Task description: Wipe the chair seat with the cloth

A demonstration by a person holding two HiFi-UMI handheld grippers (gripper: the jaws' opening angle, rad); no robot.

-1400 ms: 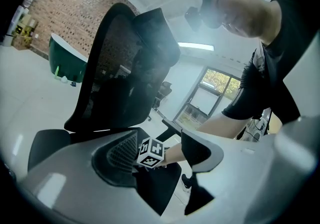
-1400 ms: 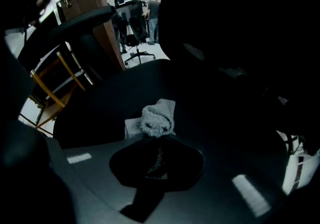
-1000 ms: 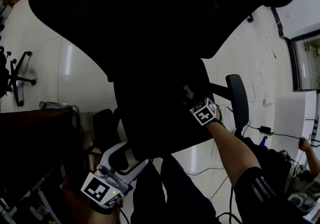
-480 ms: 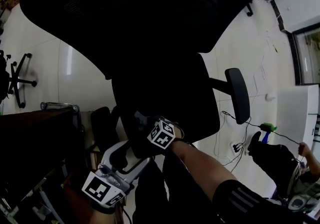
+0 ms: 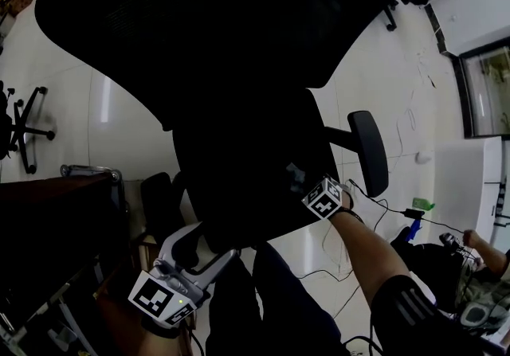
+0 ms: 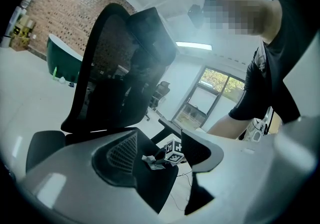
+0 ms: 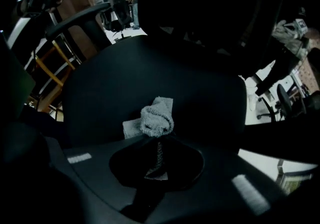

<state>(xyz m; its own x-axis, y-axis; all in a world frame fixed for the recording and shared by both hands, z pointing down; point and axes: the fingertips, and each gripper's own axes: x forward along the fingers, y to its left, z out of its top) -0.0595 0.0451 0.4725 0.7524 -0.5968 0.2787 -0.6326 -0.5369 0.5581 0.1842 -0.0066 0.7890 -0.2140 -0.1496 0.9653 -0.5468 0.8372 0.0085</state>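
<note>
The black chair seat (image 5: 247,179) fills the middle of the head view, under the tall mesh backrest (image 5: 223,20). My right gripper (image 5: 299,178) rests on the seat's right part, shut on a bunched grey cloth (image 7: 156,116) that presses against the seat (image 7: 150,72). In the left gripper view the cloth (image 6: 150,160) shows as a small pale wad beside the right gripper's marker cube (image 6: 173,152). My left gripper (image 5: 203,244) hangs open below the seat's front left edge, with nothing between its white fingers (image 6: 100,168).
The chair's right armrest (image 5: 368,151) sticks out beside my right arm. A dark desk (image 5: 56,219) stands at the left, and another chair's base (image 5: 28,119) is on the pale floor. Cables (image 5: 398,211) and a person (image 5: 478,239) are at the right.
My right gripper swept the cloth from the seat's right to its front left, then back to the right. The left gripper has hardly moved.
</note>
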